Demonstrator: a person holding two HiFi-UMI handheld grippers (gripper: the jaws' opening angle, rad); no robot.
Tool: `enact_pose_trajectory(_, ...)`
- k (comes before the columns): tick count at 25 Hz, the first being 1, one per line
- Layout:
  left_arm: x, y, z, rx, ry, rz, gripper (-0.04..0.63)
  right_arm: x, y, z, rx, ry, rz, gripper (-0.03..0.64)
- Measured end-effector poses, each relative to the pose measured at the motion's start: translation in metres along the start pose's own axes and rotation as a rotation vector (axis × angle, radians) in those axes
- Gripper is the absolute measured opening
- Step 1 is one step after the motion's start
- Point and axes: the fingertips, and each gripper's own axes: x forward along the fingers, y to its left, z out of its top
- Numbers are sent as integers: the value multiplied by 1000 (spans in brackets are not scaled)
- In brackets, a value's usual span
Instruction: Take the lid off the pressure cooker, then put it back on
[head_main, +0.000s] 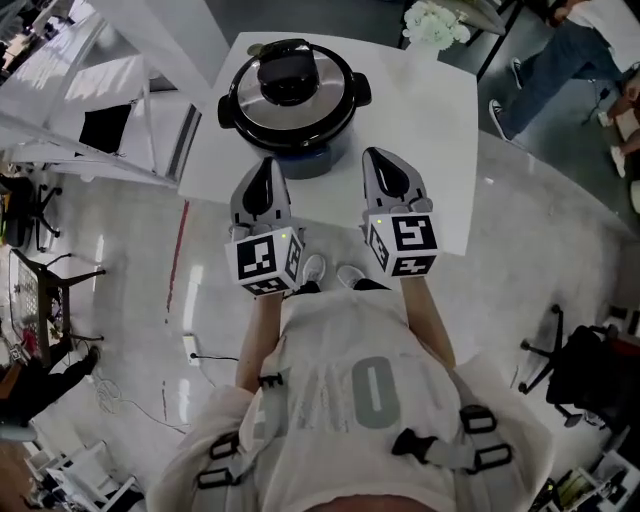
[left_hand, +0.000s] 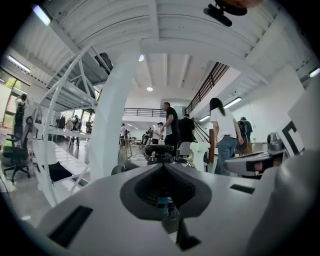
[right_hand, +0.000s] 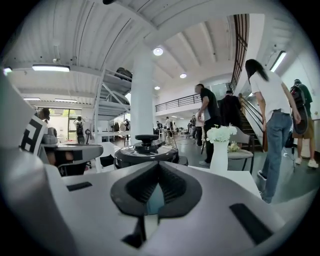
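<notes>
A black and steel pressure cooker (head_main: 293, 110) stands on the white table (head_main: 440, 130) with its lid (head_main: 290, 95) on and a black knob on top. My left gripper (head_main: 270, 166) and right gripper (head_main: 378, 158) hover side by side over the table's near edge, both shut and empty, short of the cooker. The cooker (left_hand: 159, 152) rises just beyond the tips in the left gripper view, where the left gripper (left_hand: 163, 166) points at it. In the right gripper view the cooker (right_hand: 145, 150) sits ahead, slightly left of the right gripper (right_hand: 158, 165).
A white vase of flowers (head_main: 432, 25) stands at the table's far right corner, also in the right gripper view as the vase (right_hand: 219, 150). A white pillar (left_hand: 112, 125) and white shelving (head_main: 110, 110) stand left of the table. Several people (right_hand: 272, 125) stand behind it. Office chairs sit on the floor.
</notes>
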Motion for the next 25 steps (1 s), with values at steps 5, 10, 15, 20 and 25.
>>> enact_pose_trajectory(5, 6, 11, 5, -1, -28, -33, 18, 6, -1, 0, 19, 8, -42, 9)
enact_pose_trajectory(10, 9, 14, 3, 12, -30, -33, 20, 11, -3, -6, -1, 36, -61, 9)
enact_pose_trajectory(15, 11, 23, -13, -3, 25, -45, 75, 21, 5, -13, 23, 82, 19, 92)
enact_pose_trajectory(20, 13, 31, -32, -122, 81, -77, 349, 31, 12, -28, 29, 121, 73, 399)
enact_pose_trajectory(25, 14, 41, -37, -139, 106, -47, 367, 35, 11, -31, 44, 131, 82, 399)
